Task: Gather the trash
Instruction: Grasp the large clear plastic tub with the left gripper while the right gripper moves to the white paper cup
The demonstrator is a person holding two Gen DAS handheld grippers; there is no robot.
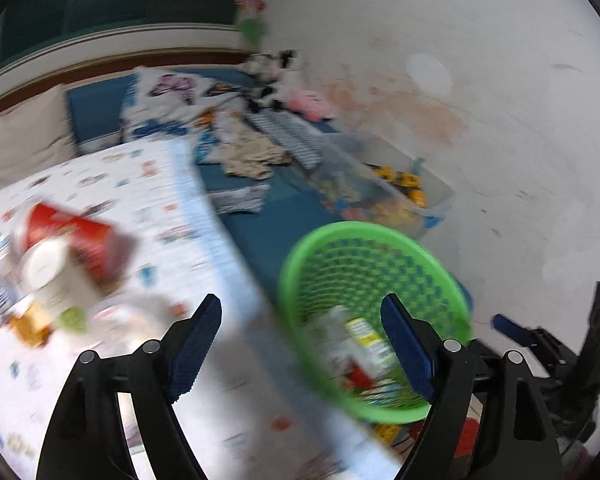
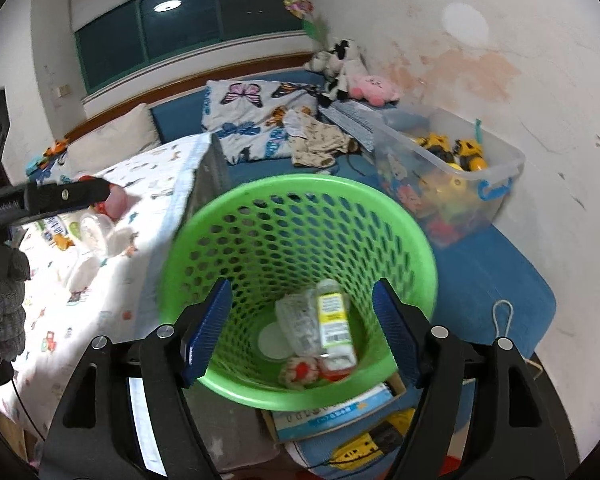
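The green basket (image 2: 300, 280) stands beside the bed (image 2: 148, 184), already holding bottles and wrappers. The right hand-held gripper (image 2: 300, 332) hovers over it, spread and empty; the left hand-held gripper (image 1: 300, 344), likewise spread, faces the red can (image 1: 80, 240) on the bed.

The basket (image 2: 300, 216) looks like glossy green plastic, full of holes. The bin (image 2: 496, 168) is clear, smooth plastic. The sheet (image 2: 148, 184) is matt printed cloth. Gripper pads (image 2: 210, 332) are ribbed blue, on matt black plastic arms with shiny metal pins.
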